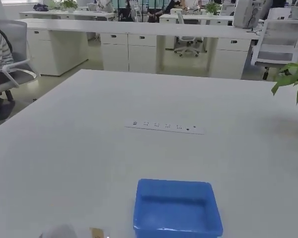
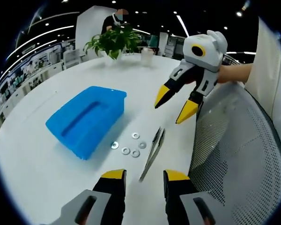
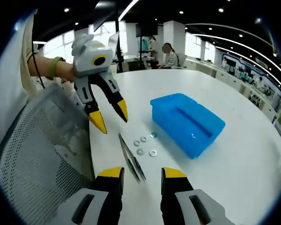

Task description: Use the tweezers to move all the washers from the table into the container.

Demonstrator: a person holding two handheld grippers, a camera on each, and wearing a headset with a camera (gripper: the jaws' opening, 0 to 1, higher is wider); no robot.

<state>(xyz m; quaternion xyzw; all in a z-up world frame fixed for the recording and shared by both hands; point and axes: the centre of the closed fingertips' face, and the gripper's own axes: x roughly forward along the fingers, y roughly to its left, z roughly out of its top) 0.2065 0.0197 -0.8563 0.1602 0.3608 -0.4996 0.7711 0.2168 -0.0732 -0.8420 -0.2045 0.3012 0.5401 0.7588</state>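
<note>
The slim silver metal tweezers [image 2: 152, 153] lie flat on the white table [image 2: 47, 173]. Their long axis runs from the left gripper [image 2: 143, 174] toward the right gripper [image 2: 173, 107] — the split tips are at the right gripper's end. Five small flat silver washers [image 2: 135, 153] lie loosely grouped just beside them, between the tweezers and the blue rectangular plastic container [image 2: 86, 119]. Both grippers have their jaws apart — they grip nothing.
</note>
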